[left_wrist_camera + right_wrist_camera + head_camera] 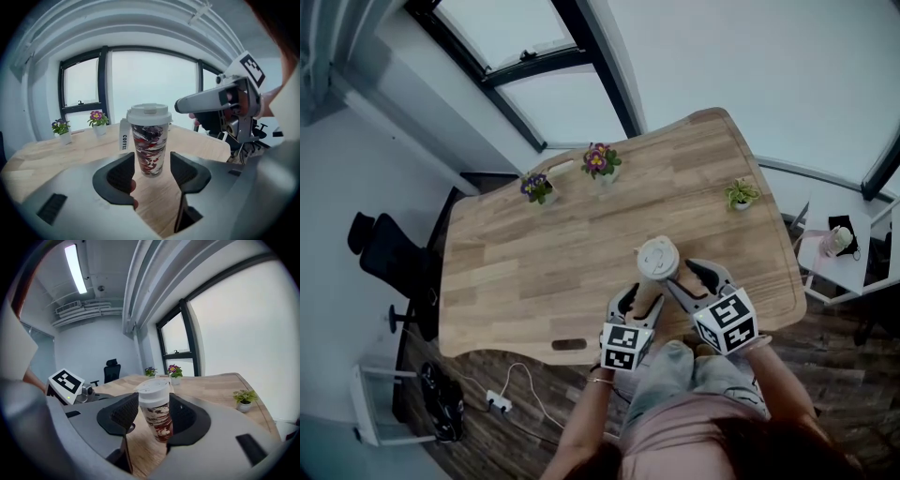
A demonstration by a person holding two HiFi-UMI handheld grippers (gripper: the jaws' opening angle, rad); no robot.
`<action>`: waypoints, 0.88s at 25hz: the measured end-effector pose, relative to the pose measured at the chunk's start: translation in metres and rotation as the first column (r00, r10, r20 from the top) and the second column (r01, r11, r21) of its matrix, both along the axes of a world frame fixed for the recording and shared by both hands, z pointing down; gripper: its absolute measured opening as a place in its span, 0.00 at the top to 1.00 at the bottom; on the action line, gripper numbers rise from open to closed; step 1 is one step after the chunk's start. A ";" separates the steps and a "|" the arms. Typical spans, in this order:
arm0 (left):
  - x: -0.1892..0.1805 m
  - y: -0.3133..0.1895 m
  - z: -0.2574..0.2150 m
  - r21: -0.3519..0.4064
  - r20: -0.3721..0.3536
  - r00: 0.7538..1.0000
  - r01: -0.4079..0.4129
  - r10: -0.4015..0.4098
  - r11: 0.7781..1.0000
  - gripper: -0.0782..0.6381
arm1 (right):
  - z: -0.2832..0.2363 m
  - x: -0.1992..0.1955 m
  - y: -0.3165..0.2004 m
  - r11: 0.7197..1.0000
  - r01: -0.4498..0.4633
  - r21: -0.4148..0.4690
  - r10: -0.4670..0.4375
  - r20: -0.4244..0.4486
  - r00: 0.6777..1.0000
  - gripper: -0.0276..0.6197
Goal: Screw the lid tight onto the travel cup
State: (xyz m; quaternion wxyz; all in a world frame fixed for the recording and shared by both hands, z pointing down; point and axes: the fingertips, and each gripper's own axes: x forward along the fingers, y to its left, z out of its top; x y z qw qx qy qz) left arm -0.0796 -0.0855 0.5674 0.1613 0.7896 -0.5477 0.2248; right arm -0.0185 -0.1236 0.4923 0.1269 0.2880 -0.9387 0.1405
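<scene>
A travel cup [650, 291] with a red, black and white pattern stands upright near the front edge of the wooden table [534, 272]. Its white lid [656, 256] sits on top. A white tag [123, 136] hangs at its side. My left gripper [642, 300] is low, with the cup's [150, 150] lower body just between its jaw tips and a narrow gap on the right side; it is open [152, 171]. My right gripper [682, 274] is higher, its jaws either side of the lid [152, 391], which nearly fills the gap [153, 416]; I see no pressing.
Three small potted plants stand along the far side of the table: purple flowers [537, 186], pink flowers [600, 161] and a green one [740, 195]. A black office chair [384, 253] is at the left, a small white side table [839, 248] at the right.
</scene>
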 end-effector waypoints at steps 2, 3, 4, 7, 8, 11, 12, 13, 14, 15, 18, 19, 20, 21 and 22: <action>-0.001 0.007 -0.006 0.020 -0.005 0.999 0.044 -0.044 0.999 0.61 | -0.002 0.004 0.003 1.000 -0.010 -0.004 0.010 0.017 1.000 0.70; -0.002 0.010 -0.010 0.036 -0.008 0.998 0.067 -0.067 0.997 0.64 | -0.003 0.006 0.004 1.000 -0.012 -0.013 0.012 0.032 0.999 0.72; -0.003 0.013 -0.014 0.053 -0.010 0.996 0.088 -0.088 0.995 0.69 | -0.004 0.008 0.006 1.000 -0.012 -0.028 0.014 0.050 0.999 0.73; -0.005 0.022 -0.027 0.098 -0.009 0.990 0.140 -0.140 0.985 0.75 | -0.005 0.014 0.010 0.998 -0.011 -0.057 0.016 0.086 0.996 0.77; -0.006 0.025 -0.031 0.111 -0.009 0.987 0.159 -0.159 0.981 0.79 | -0.006 0.015 0.011 0.999 -0.012 -0.053 0.017 0.087 0.996 0.80; -0.009 0.033 -0.044 0.149 -0.022 0.975 0.223 -0.222 0.963 0.83 | -0.010 0.018 0.015 0.999 -0.010 -0.039 0.014 0.094 0.995 0.84; -0.009 0.036 -0.048 0.161 -0.030 0.970 0.242 -0.241 0.957 0.86 | -0.012 0.020 0.018 0.999 -0.005 -0.039 0.009 0.096 0.995 0.86; -0.009 0.039 -0.053 0.172 -0.037 0.966 0.258 -0.255 0.951 0.88 | -0.012 0.021 0.020 0.999 -0.001 -0.039 0.005 0.097 0.995 0.86; -0.008 0.041 -0.058 0.183 -0.043 0.963 0.268 -0.265 0.946 0.88 | -0.013 0.022 0.023 0.999 0.001 -0.038 0.003 0.096 0.995 0.88; -0.007 0.043 -0.063 0.193 -0.050 0.961 0.276 -0.271 0.942 0.89 | -0.014 0.024 0.024 0.999 -0.001 -0.035 0.005 0.094 0.996 0.90; -0.006 0.047 -0.077 0.217 -0.067 0.955 0.295 -0.287 0.931 0.89 | -0.020 0.027 0.027 1.000 -0.017 -0.001 0.017 0.082 0.997 0.94; -0.006 0.047 -0.081 0.223 -0.068 0.954 0.301 -0.293 0.927 0.89 | -0.023 0.027 0.028 1.000 -0.020 0.012 0.019 0.080 0.997 0.95; -0.005 0.048 -0.085 0.226 -0.069 0.952 0.307 -0.299 0.925 0.89 | -0.026 0.028 0.030 0.999 -0.022 0.023 0.020 0.080 0.997 0.96; -0.004 0.049 -0.089 0.228 -0.075 0.950 0.313 -0.303 0.922 0.89 | -0.030 0.029 0.031 0.999 -0.026 0.031 0.024 0.081 0.996 0.96; -0.003 0.049 -0.092 0.227 -0.087 0.947 0.320 -0.308 0.920 0.89 | -0.033 0.030 0.032 0.999 -0.032 0.037 0.029 0.082 0.996 0.96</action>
